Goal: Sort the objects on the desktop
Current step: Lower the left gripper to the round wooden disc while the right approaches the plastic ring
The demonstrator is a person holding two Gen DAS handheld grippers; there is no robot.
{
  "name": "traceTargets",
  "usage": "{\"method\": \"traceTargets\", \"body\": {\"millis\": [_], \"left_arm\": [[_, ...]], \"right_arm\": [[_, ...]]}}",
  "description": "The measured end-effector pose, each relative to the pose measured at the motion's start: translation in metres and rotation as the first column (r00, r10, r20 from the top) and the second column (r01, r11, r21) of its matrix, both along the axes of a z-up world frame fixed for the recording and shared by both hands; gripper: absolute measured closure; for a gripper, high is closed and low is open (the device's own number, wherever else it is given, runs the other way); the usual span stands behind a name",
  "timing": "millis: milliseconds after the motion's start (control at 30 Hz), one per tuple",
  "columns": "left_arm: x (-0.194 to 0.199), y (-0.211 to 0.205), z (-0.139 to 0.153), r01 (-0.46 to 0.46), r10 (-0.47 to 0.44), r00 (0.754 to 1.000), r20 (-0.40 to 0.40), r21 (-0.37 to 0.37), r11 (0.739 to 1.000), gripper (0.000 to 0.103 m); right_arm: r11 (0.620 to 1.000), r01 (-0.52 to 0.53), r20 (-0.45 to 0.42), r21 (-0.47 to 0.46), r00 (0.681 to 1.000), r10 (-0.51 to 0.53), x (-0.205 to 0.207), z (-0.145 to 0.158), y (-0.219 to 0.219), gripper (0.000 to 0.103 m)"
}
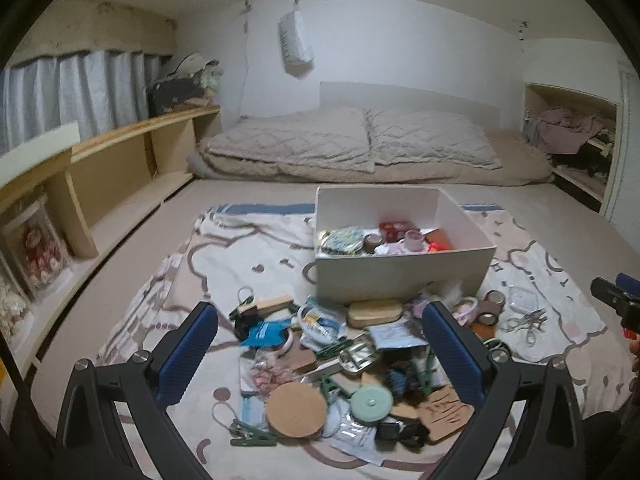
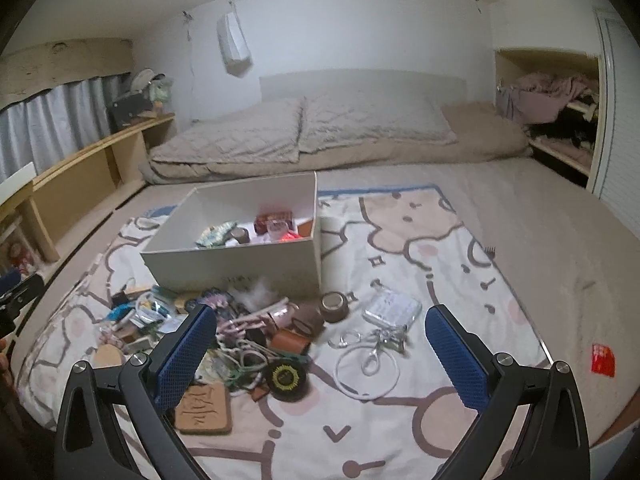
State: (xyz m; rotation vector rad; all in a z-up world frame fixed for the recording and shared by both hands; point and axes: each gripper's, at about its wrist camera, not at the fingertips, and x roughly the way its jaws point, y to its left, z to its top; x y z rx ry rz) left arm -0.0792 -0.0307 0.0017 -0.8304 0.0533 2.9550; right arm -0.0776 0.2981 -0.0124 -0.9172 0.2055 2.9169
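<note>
A white box (image 1: 400, 276) (image 2: 240, 266) with several small items inside stands on a patterned blanket. In front of it lies a heap of small objects: a round cork coaster (image 1: 296, 410), a mint round lid (image 1: 372, 402), a tan oval case (image 1: 374, 312), green clips and packets. My left gripper (image 1: 320, 340) is open and empty above this heap. My right gripper (image 2: 320, 344) is open and empty above a white cord ring with a key clasp (image 2: 368, 364), a black round tape (image 2: 286, 376) and a carved cork tile (image 2: 204, 408).
The blanket (image 2: 420, 272) covers a beige floor. Folded bedding (image 1: 352, 148) lies behind the box. A low wooden shelf (image 1: 120, 168) runs along the left wall. A red packet (image 2: 603, 358) lies on the floor at right. A brown tape roll (image 2: 334, 306) stands near the box.
</note>
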Motion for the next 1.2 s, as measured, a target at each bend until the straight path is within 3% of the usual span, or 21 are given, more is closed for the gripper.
{"method": "traceTargets", "body": {"millis": [400, 700, 933, 1200], "left_arm": [[-0.012, -0.038, -0.063, -0.136, 0.128, 0.986, 0.109, 0.068, 0.988, 0.0], [-0.006, -0.039, -0.097, -0.12, 0.105, 0.986, 0.132, 0.11, 0.987, 0.0], [-0.01, -0.026, -0.118, -0.104, 0.091, 0.98, 0.176, 0.063, 0.993, 0.0], [-0.013, -0.018, -0.14, -0.102, 0.091, 0.969, 0.228, 0.033, 0.994, 0.0]], "right_arm": [[0.994, 0.1, 0.106, -0.037, 0.99, -0.096, -0.022, -0.056, 0.02, 0.0], [0.99, 0.139, 0.177, 0.005, 0.975, -0.137, -0.039, -0.094, 0.021, 0.0], [0.991, 0.131, 0.244, 0.027, 0.961, -0.134, -0.047, -0.119, 0.021, 0.0], [0.982, 0.187, 0.35, -0.003, 0.92, -0.174, -0.056, -0.141, 0.036, 0.0]]}}
